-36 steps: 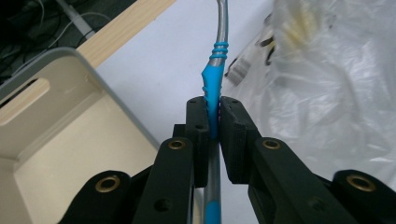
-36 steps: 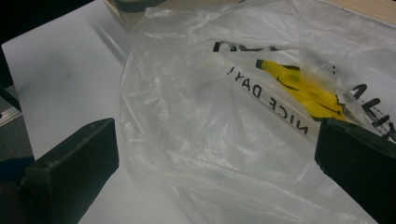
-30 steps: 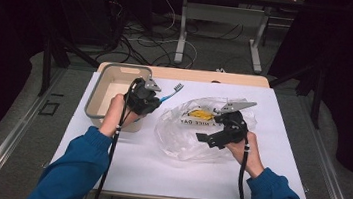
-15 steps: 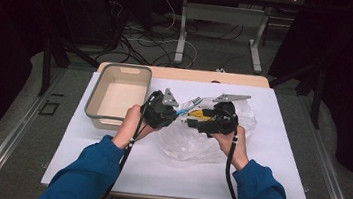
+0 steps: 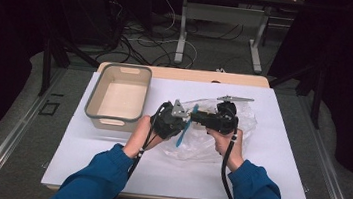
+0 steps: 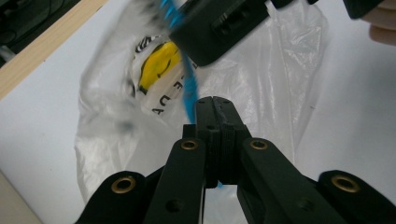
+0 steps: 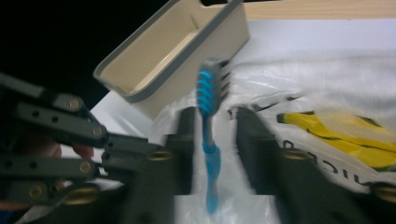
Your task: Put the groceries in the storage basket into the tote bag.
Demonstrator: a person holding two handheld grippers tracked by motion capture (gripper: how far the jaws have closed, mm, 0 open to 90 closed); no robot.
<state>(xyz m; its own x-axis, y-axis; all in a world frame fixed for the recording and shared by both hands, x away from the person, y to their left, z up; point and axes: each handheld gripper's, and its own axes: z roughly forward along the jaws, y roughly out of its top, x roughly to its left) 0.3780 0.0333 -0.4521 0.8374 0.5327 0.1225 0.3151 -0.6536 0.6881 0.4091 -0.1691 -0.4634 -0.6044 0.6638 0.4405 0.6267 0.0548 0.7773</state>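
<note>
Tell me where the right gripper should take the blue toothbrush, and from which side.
Grip the toothbrush on its slim blue handle below the bristled head, where the right gripper already straddles it. Come from the side opposite the left gripper, whose shut jaws pinch the handle's other end. The handle stands upright between the right jaws, which have just been closing, not yet pressing.

Toothbrush (image 5: 184, 128) over bag (image 5: 209, 148), bin (image 5: 94, 101) to the left.
</note>
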